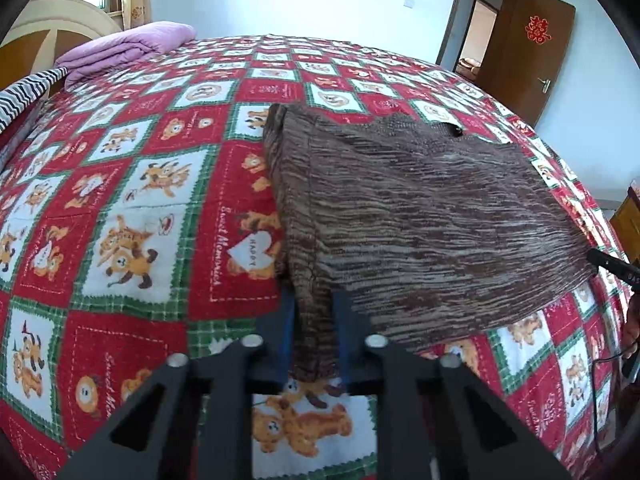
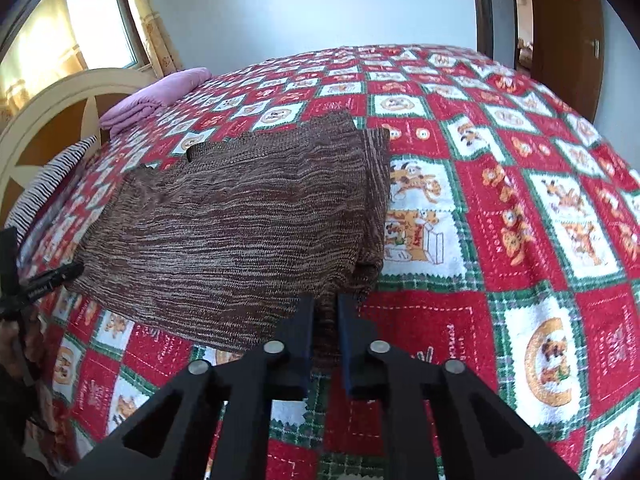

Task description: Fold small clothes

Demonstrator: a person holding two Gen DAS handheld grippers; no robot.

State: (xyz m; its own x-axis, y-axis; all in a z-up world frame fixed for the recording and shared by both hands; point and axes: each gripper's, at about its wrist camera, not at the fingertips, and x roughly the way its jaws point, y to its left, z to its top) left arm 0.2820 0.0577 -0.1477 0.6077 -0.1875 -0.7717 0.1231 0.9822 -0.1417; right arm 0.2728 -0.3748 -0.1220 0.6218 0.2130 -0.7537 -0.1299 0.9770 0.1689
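Note:
A brown streaked knit garment [image 1: 420, 216] lies spread on the bed, its near edge lifted off the cover. My left gripper [image 1: 314, 304] is shut on the garment's near left corner, and a bunch of cloth hangs between the blue pads. In the right wrist view the same garment [image 2: 240, 220] fills the middle left. My right gripper [image 2: 325, 308] is shut on its near right corner. Each gripper's tip shows at the edge of the other view, the right one [image 1: 608, 264] and the left one [image 2: 52, 278].
The bed carries a red, green and white checked cover with cartoon bears [image 1: 140, 208]. A folded purple blanket [image 1: 124, 46] and a striped cloth [image 1: 24, 96] lie by the headboard [image 2: 60, 112]. A brown door [image 1: 528, 48] stands open beyond the far side.

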